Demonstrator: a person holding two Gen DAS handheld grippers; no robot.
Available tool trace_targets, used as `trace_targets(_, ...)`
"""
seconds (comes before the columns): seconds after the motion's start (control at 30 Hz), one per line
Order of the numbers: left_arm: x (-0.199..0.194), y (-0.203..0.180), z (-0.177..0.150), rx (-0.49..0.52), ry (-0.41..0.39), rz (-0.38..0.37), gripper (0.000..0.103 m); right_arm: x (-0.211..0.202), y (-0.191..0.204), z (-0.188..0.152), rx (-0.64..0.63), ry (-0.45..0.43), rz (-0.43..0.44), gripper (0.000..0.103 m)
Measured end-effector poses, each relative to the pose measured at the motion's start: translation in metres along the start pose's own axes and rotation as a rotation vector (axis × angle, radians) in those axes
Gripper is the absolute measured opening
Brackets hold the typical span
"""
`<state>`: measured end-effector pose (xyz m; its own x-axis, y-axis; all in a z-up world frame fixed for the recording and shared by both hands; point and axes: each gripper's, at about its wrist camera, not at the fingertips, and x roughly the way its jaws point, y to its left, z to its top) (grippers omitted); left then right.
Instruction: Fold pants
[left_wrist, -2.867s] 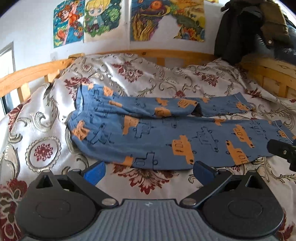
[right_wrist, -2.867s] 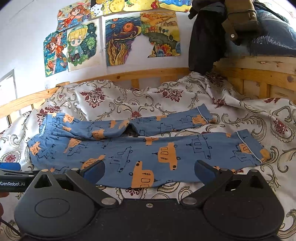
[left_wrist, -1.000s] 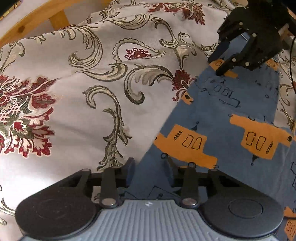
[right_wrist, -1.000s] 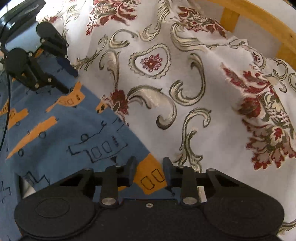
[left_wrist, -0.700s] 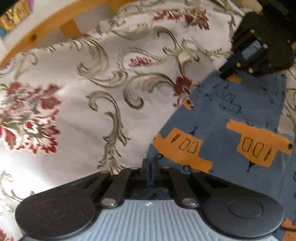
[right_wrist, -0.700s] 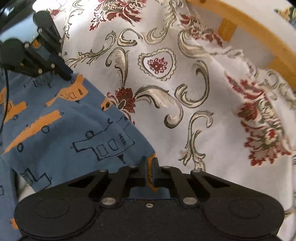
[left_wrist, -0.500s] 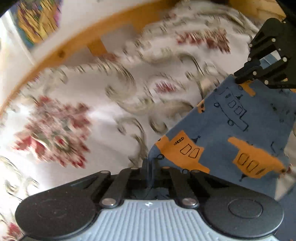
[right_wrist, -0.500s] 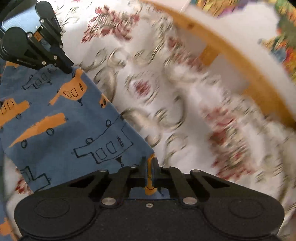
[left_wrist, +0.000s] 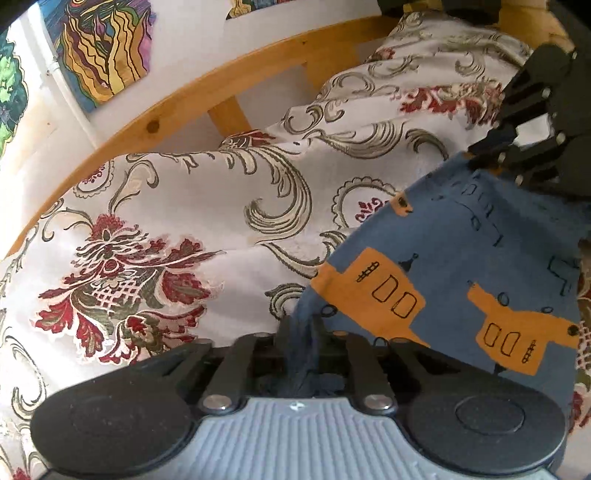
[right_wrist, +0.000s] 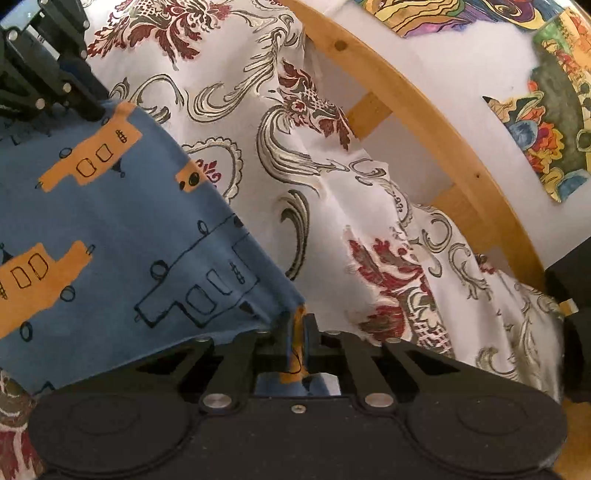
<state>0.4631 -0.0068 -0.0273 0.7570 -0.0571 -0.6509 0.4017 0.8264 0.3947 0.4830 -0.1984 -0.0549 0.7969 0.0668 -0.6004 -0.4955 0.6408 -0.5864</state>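
Plainly the left gripper (left_wrist: 301, 332) is clenched on a bunched corner of the pants (left_wrist: 461, 258); the right gripper (right_wrist: 295, 339) pinches the other corner, fabric lifted taut above the bedspread (left_wrist: 166, 221); uneven pulling might tug the thin right-hand pinch free

The left gripper (left_wrist: 301, 334) has black linkage arms with silver screws and a ribbed grey-blue housing along the lower frame; the right gripper (right_wrist: 295, 339) is entirely matte black, with round pivot discs.
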Motion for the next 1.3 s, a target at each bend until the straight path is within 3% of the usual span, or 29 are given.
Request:
trace_targets(0.03,-0.004,0.004,-0.003,-0.013,-0.01,-0.009,0.033,0.001,-0.002,0.002,0.019,-0.005,0.001,0.018)
trace_targets(0.07,-0.009,0.011,-0.004,-0.033,-0.019,-0.02,0.049,-0.002,-0.005,0.001,0.045,-0.014,0.004,0.035)
trace_targets(0.1,-0.016,0.02,-0.007,-0.06,-0.031,-0.03,0.057,-0.006,-0.01,-0.001,0.076,-0.026,0.01,0.052)
trace_targets(0.17,-0.033,0.042,-0.015,-0.124,-0.056,-0.043,0.08,-0.02,-0.019,-0.005,0.127,-0.066,0.015,0.072)
trace_targets(0.27,-0.061,0.079,-0.033,-0.213,-0.072,-0.064,0.102,-0.048,-0.024,-0.008,0.156,-0.17,0.07,0.103)
trace_targets(0.37,-0.08,0.11,-0.051,-0.215,-0.027,-0.114,0.103,-0.064,-0.017,-0.003,0.153,-0.258,0.18,0.102)
trace_targets(0.53,-0.083,0.134,-0.071,-0.228,0.123,-0.179,0.103,-0.054,0.011,0.03,0.135,-0.283,0.419,0.102)
trace_targets(0.73,-0.073,0.133,-0.076,-0.179,0.239,-0.203,0.098,-0.031,0.038,0.077,0.069,-0.284,0.493,0.101)
trace_targets(0.83,-0.074,0.142,-0.076,-0.223,0.245,-0.238,0.095,-0.027,0.043,0.096,0.039,-0.3,0.528,0.094)
trace_targets(0.9,-0.075,0.146,-0.078,-0.253,0.243,-0.257,0.091,-0.027,0.049,0.108,-0.017,-0.314,0.538,0.082)
trace_targets(1.1,-0.078,0.148,-0.082,-0.229,0.259,-0.224,0.071,-0.016,0.07,0.133,-0.175,-0.295,0.529,0.053)
trace_targets(1.17,-0.078,0.148,-0.082,-0.215,0.27,-0.214,0.049,-0.009,0.075,0.135,-0.203,-0.267,0.525,0.046)
trace_targets(1.3,-0.077,0.141,-0.082,-0.186,0.298,-0.221,0.02,-0.005,0.085,0.131,-0.281,-0.212,0.499,0.038)
